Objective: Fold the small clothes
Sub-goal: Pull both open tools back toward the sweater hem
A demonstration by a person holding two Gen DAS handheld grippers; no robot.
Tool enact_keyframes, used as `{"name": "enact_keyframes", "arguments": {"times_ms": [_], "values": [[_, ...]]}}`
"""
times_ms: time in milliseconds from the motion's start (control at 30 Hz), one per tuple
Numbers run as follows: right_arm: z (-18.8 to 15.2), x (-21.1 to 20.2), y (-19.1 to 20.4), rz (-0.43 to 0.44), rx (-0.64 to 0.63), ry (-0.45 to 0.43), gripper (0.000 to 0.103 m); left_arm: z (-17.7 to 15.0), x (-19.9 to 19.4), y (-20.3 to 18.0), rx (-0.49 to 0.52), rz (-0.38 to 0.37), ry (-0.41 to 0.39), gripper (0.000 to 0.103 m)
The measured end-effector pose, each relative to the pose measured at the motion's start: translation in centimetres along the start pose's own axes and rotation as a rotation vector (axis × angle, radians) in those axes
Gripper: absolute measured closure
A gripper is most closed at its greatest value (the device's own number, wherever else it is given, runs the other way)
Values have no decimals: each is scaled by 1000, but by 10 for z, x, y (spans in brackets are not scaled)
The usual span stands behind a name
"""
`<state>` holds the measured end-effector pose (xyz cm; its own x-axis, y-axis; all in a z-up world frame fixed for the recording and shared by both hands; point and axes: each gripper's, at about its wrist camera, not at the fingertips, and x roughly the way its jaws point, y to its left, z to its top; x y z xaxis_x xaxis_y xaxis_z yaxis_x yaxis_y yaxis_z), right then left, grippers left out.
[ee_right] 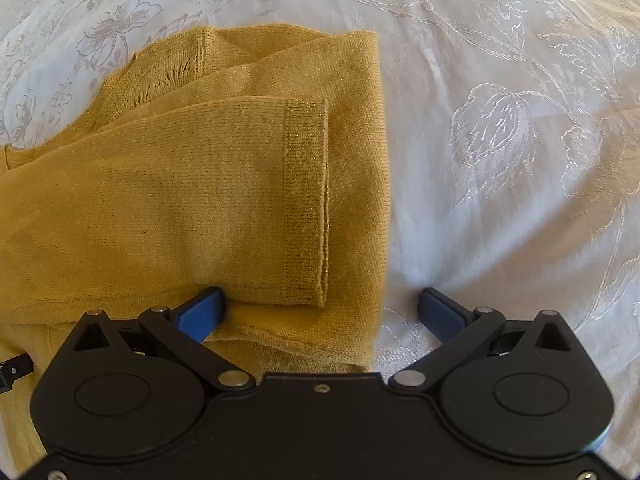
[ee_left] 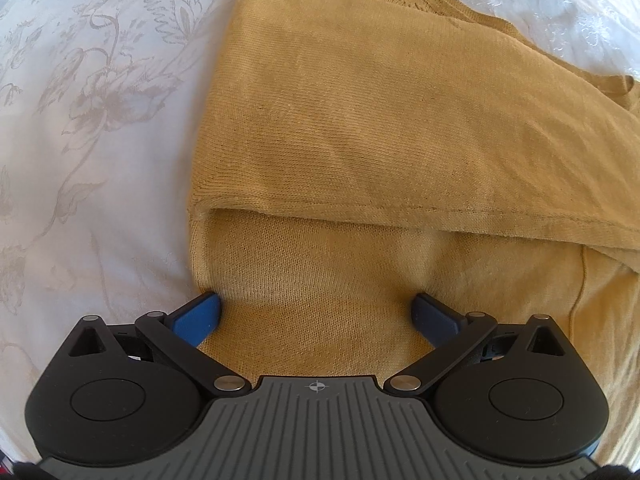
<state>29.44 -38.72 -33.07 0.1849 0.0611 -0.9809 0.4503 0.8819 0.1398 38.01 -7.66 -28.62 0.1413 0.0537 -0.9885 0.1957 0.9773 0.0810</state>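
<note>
Sweater [ee_left: 360, 120], mustard, lies folded on the floral bedspread [ee_left: 100, 120]; left gripper [ee_left: 316, 312] and right gripper [ee_right: 320, 308] both gape wide, holding nothing.

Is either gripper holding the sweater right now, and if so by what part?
Neither. The left gripper and the right gripper are both open over the mustard sweater, gripping nothing.

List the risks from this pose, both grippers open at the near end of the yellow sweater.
1. The right gripper straddles the sweater's side edge, one finger over the white bedspread; closing could pinch the cover too.
2. The folded sleeve cuff lies loose on top; lifting the near end may slide it off.
3. The left gripper sits over a single layer below the sleeve; it may grab only the top ply, so the fold skews.
</note>
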Motion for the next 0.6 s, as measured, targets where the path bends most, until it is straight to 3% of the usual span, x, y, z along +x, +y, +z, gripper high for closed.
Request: {"name": "enact_keyframes", "arguments": {"times_ms": [67,133,267,600], "values": [[-12,-8,-4,31,-22,-34,0,-6,-6,1,13,-4,-31,1],[-22,-17,-9,60,-42,-57,1,-18,-19,3,38,-11,-80,9],[-58,-38,-18,63,-62,-101,2,-57,-35,15,118,-32,-125,9],[-202,-84,-17,131,-64,-137,2,-184,-52,85,98,-109,-175,9]]}}
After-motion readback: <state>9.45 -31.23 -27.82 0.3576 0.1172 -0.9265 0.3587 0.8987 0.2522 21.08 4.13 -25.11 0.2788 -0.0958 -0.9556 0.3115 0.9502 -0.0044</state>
